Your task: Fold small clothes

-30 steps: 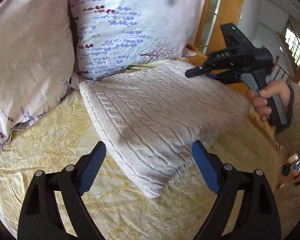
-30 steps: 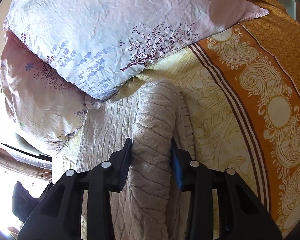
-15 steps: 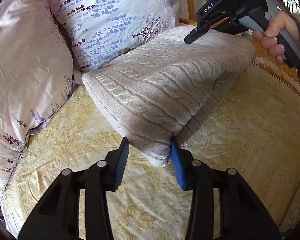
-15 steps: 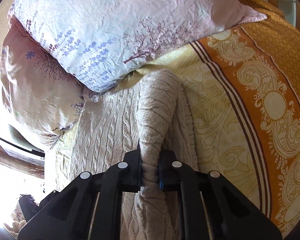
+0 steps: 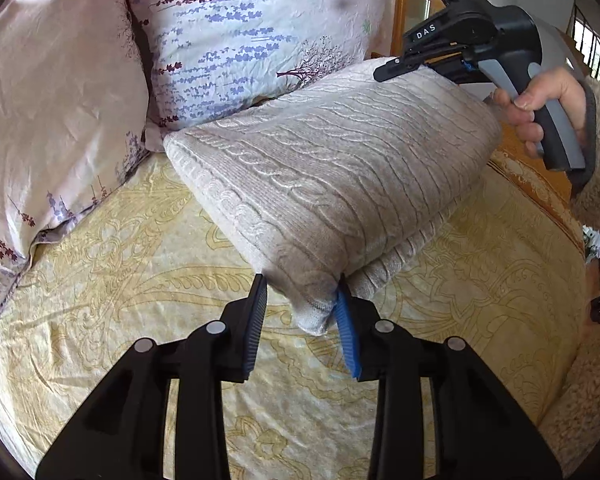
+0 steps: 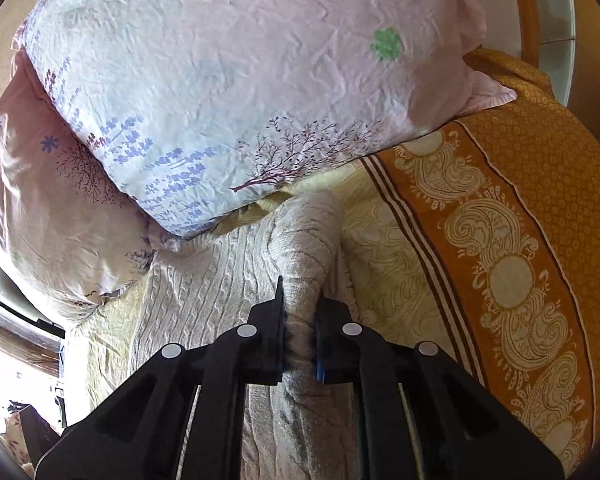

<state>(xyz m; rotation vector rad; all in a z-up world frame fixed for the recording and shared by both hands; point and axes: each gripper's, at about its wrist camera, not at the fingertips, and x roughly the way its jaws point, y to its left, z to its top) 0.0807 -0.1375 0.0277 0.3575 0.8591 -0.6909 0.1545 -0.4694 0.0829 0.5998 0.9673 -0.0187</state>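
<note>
A cream cable-knit sweater (image 5: pixel 332 172) lies folded on the yellow patterned bedsheet (image 5: pixel 100 300). My left gripper (image 5: pixel 302 304) is shut on its near corner, which bulges between the blue pads. My right gripper (image 6: pixel 300 320) is shut on a bunched fold of the same sweater (image 6: pixel 204 296) at the far end. In the left wrist view the right gripper (image 5: pixel 384 74) shows at the sweater's far right corner, held by a hand. The sweater's upper layer is raised between the two grippers.
Two floral pillows (image 5: pixel 240 32) (image 5: pixel 48 92) stand against the head of the bed behind the sweater. An orange patterned border (image 6: pixel 520 240) runs along the bed's right side. A wooden frame (image 5: pixel 404 4) rises behind the pillows.
My left gripper went from wide open to shut on the sweater's near corner. My right gripper tightened on its fold. The sweater's upper layer has lifted off the bed.
</note>
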